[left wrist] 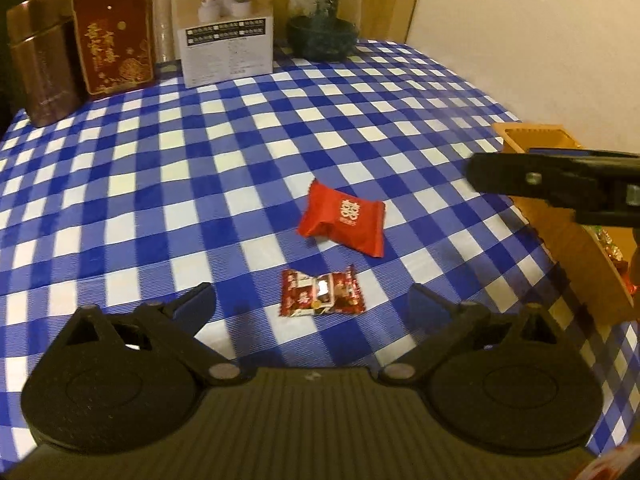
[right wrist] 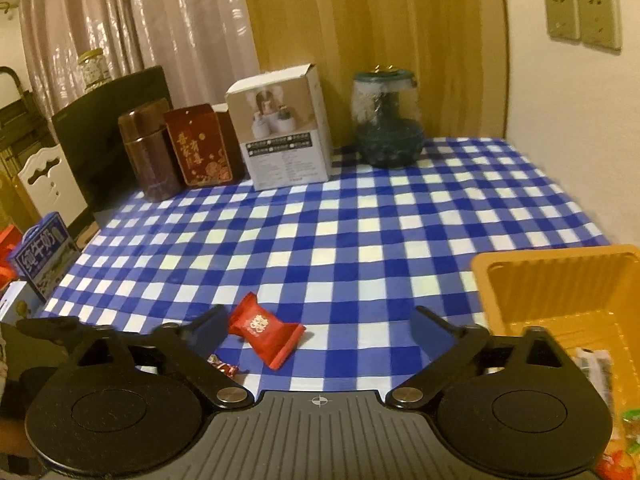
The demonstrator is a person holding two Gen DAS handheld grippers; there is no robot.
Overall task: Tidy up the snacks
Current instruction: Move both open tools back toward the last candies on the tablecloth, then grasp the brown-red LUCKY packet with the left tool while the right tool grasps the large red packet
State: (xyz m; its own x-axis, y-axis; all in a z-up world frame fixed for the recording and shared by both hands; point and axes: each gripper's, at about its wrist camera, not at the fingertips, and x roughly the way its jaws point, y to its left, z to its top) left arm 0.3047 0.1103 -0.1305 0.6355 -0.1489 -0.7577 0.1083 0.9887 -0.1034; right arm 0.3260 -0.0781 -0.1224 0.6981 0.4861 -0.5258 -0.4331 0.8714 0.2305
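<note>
A red snack packet with white print (left wrist: 343, 221) lies on the blue checked tablecloth (left wrist: 240, 160). A smaller dark red candy (left wrist: 322, 293) lies just in front of it. My left gripper (left wrist: 312, 308) is open and empty, low over the cloth, with the small candy between its fingers. My right gripper (right wrist: 318, 326) is open and empty; the red packet (right wrist: 266, 330) lies just ahead of its left finger and the small candy (right wrist: 222, 364) is partly hidden under that finger. The right gripper also shows in the left wrist view (left wrist: 560, 186), over the orange tray (left wrist: 576, 248). The tray (right wrist: 560, 292) holds several wrapped snacks.
At the back of the table stand a brown tin (right wrist: 150, 152), a red box (right wrist: 200, 146), a white carton (right wrist: 286, 132) and a glass jar (right wrist: 386, 120). A wall lies to the right. A milk carton (right wrist: 42, 256) sits beyond the table's left edge.
</note>
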